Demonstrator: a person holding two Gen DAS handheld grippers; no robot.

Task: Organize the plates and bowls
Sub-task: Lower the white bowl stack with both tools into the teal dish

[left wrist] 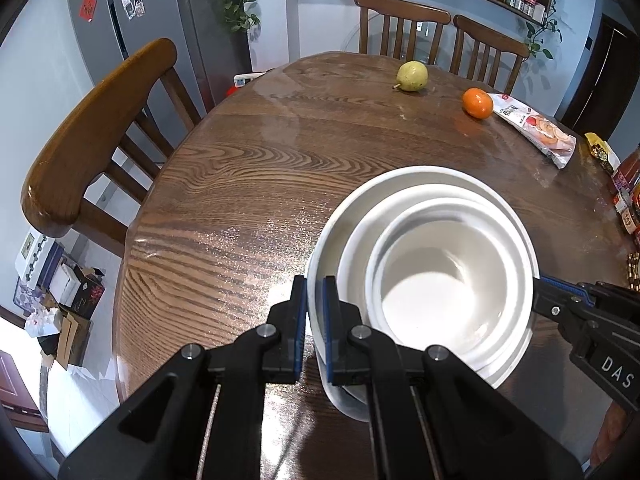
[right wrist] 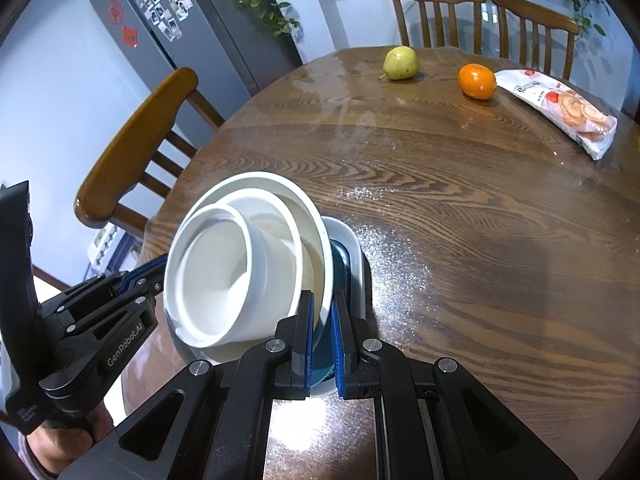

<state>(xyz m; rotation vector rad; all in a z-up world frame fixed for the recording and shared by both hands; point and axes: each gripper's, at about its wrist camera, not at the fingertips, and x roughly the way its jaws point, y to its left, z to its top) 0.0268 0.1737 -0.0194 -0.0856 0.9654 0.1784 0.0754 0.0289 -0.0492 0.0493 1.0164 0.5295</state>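
Observation:
A stack of white dishes sits over the near part of the wooden table (left wrist: 240, 184): a small bowl (left wrist: 440, 280) nested in a wider bowl (left wrist: 356, 248) on a large white plate (left wrist: 420, 174). My left gripper (left wrist: 315, 320) is shut on the plate's left rim. In the right wrist view my right gripper (right wrist: 322, 336) is shut on the right rim of the same plate (right wrist: 320, 248), with a teal dish (right wrist: 340, 264) and a white tray (right wrist: 352, 240) just under it. The stack looks tilted and lifted slightly. The small bowl (right wrist: 216, 272) leans left.
A pear (left wrist: 412, 76), an orange (left wrist: 477, 103) and a snack packet (left wrist: 536, 128) lie at the table's far side. Wooden chairs stand at the left (left wrist: 92, 140) and back (left wrist: 400, 24). Packaged goods (left wrist: 628, 196) line the right edge. A fridge (left wrist: 152, 20) stands behind.

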